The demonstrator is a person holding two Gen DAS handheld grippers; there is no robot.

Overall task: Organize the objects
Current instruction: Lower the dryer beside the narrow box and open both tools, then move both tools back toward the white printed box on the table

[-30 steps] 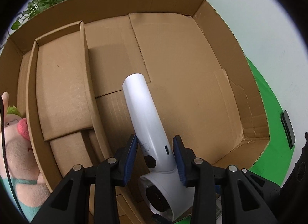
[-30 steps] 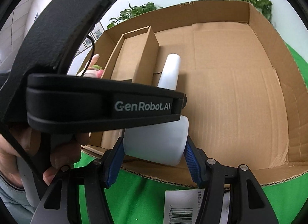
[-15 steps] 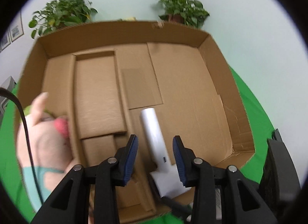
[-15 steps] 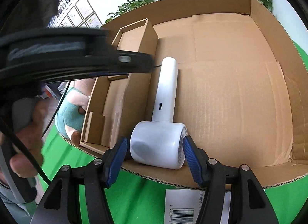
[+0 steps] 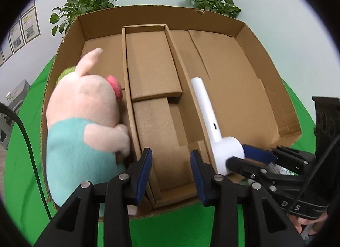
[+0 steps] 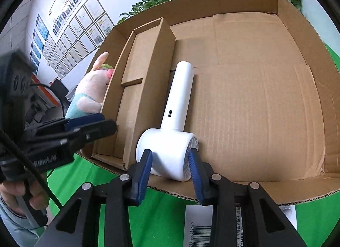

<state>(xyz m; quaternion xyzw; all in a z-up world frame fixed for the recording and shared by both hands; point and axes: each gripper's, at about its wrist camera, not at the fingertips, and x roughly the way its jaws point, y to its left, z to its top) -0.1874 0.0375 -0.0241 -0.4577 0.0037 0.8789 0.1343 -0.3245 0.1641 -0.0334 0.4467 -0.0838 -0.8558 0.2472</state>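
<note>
The right gripper (image 6: pixel 170 162) clasps the fan (image 6: pixel 170 153) head at 6 o'clock, handle pointing to 12 on the box (image 6: pixel 265 119) floor. The left gripper (image 5: pixel 170 168) gapes wide, holding nothing. At 9 o'clock, the pig (image 5: pixel 85 119) fills the box's leftmost slot.

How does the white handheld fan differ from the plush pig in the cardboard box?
The fan is smooth, white and hard; the pig is fuzzy, pink and teal. The fan lies in the wide right section between the right gripper's jaws; the pig fills the narrow left section, untouched. Both are in the box.
</note>
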